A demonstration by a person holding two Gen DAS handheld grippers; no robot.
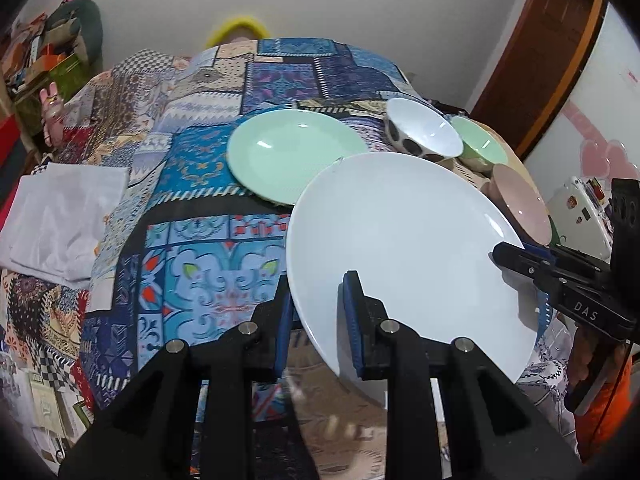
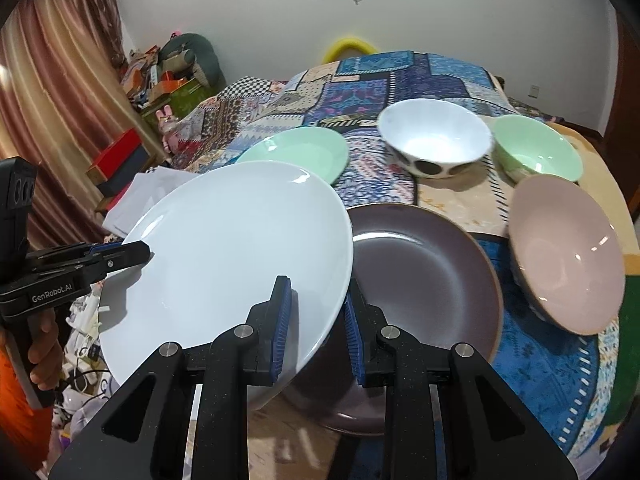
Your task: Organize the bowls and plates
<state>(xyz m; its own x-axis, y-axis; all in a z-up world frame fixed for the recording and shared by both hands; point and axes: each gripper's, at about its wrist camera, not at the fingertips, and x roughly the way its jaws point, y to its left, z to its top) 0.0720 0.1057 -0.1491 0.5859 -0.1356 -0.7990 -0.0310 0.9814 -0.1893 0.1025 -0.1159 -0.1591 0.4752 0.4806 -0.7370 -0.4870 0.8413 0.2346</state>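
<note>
A large white plate [image 1: 404,248] [image 2: 232,256] is held in the air between both grippers. My left gripper [image 1: 318,316] is shut on its left rim; it also shows in the right wrist view [image 2: 136,254]. My right gripper [image 2: 318,324] is shut on its right rim; it also shows in the left wrist view [image 1: 504,256]. Under the plate's right side lies a dark brown plate [image 2: 424,280]. A mint green plate [image 1: 292,152] [image 2: 300,152] lies farther back. A white spotted bowl [image 2: 434,136] [image 1: 424,130], a green bowl [image 2: 534,146] [image 1: 478,142] and a tilted pink bowl [image 2: 564,252] [image 1: 520,200] stand to the right.
The dishes rest on a patchwork cloth [image 1: 192,248] [image 2: 400,76]. A folded white cloth [image 1: 60,216] lies at the left. Boxes and clutter [image 2: 160,80] stand by the curtain. A white appliance [image 1: 576,208] stands at the right.
</note>
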